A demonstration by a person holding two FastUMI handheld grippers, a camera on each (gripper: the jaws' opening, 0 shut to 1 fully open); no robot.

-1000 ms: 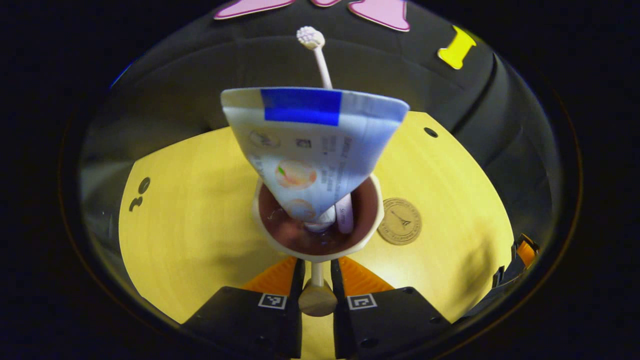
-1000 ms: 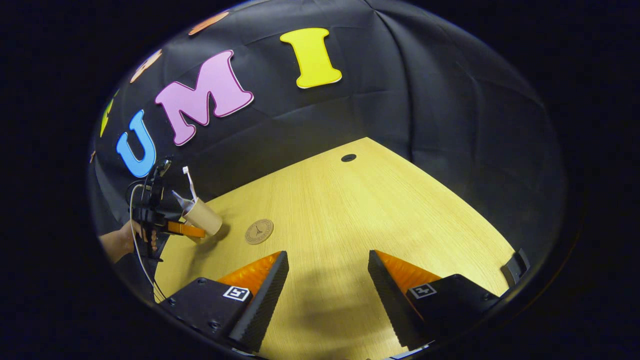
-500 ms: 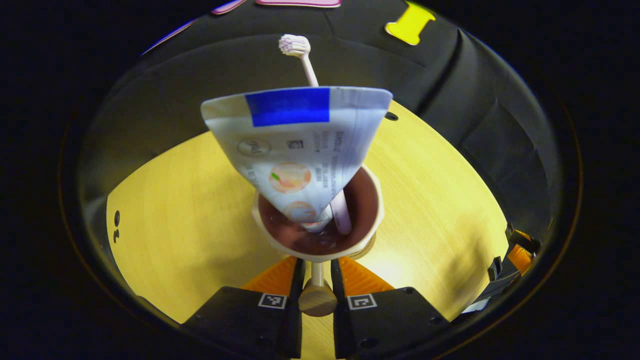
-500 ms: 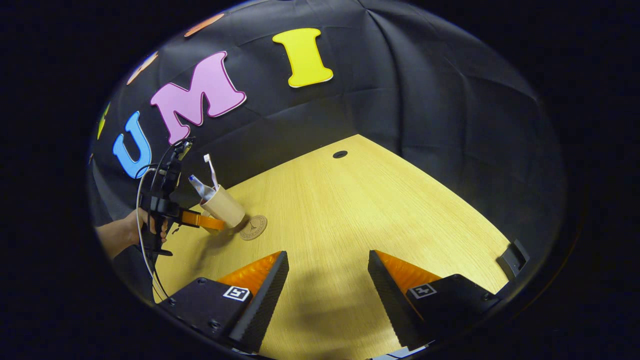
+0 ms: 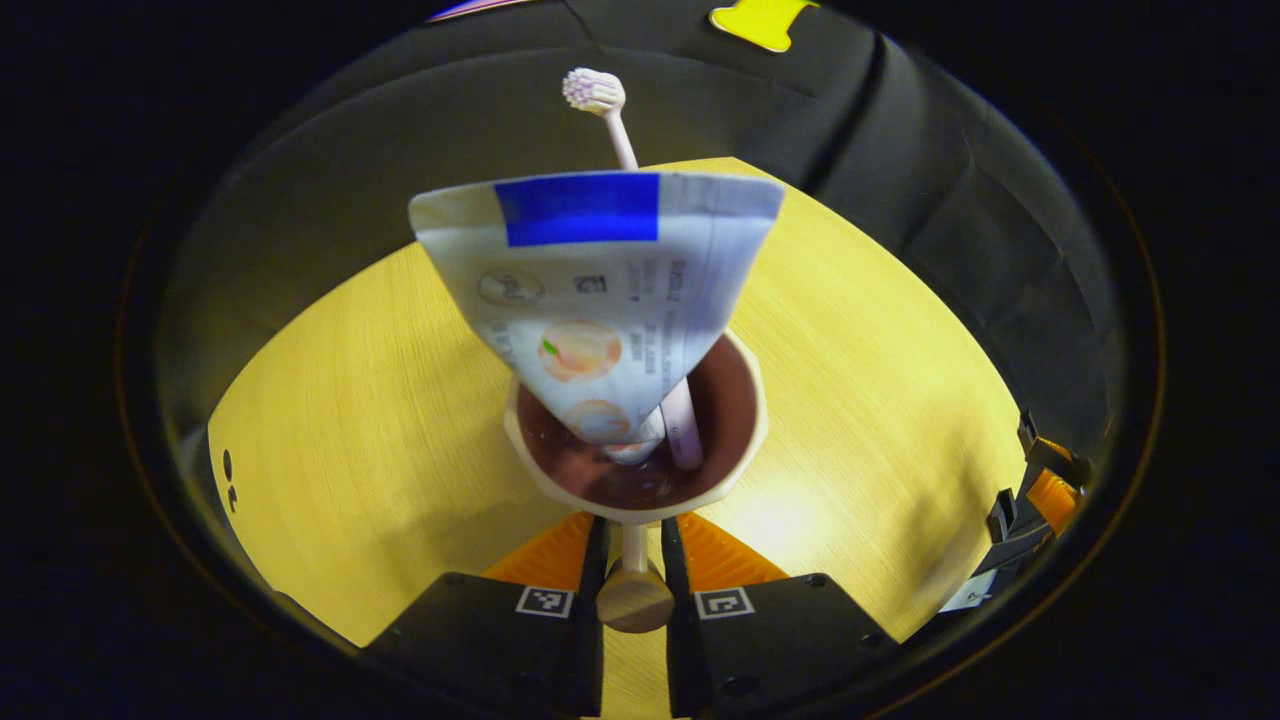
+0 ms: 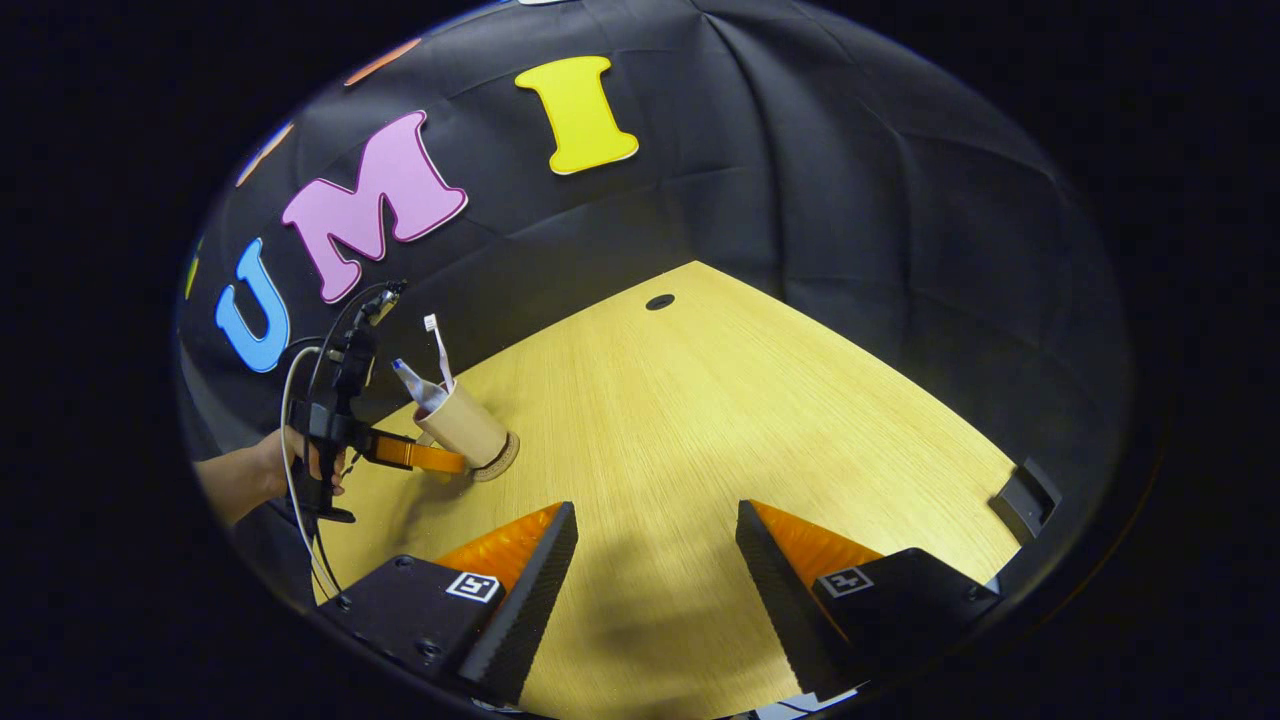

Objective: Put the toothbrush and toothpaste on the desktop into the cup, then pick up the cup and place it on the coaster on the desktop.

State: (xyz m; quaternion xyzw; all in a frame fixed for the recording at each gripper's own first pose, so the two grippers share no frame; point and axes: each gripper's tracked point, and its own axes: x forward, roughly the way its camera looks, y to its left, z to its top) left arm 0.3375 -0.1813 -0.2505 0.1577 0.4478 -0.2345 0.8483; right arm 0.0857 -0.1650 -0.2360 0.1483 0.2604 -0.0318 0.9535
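In the left gripper view, a beige cup (image 5: 735,470) with a dark inside holds a white toothpaste tube (image 5: 600,290) with a blue band and a pale toothbrush (image 5: 598,95), bristles up. My left gripper (image 5: 633,545) is shut on the cup's handle (image 5: 635,598). In the right gripper view the cup (image 6: 465,430) stands tilted over the round brown coaster (image 6: 503,460), which peeks out beneath it; whether they touch I cannot tell. The left gripper (image 6: 420,455) holds it from the left, gripped by a hand (image 6: 265,470). My right gripper (image 6: 655,570) is open above bare desktop.
The yellow wooden desktop (image 6: 760,400) has a small dark cable hole (image 6: 659,301) near its far corner. Black cloth walls close it in at the back and sides. The right gripper (image 5: 1035,500) shows at the right edge of the left gripper view.
The left gripper has carried the cup sideways onto the spot of the coaster, which now lies hidden beneath the cup in the left gripper view. The right gripper has stayed open, barely shifting.
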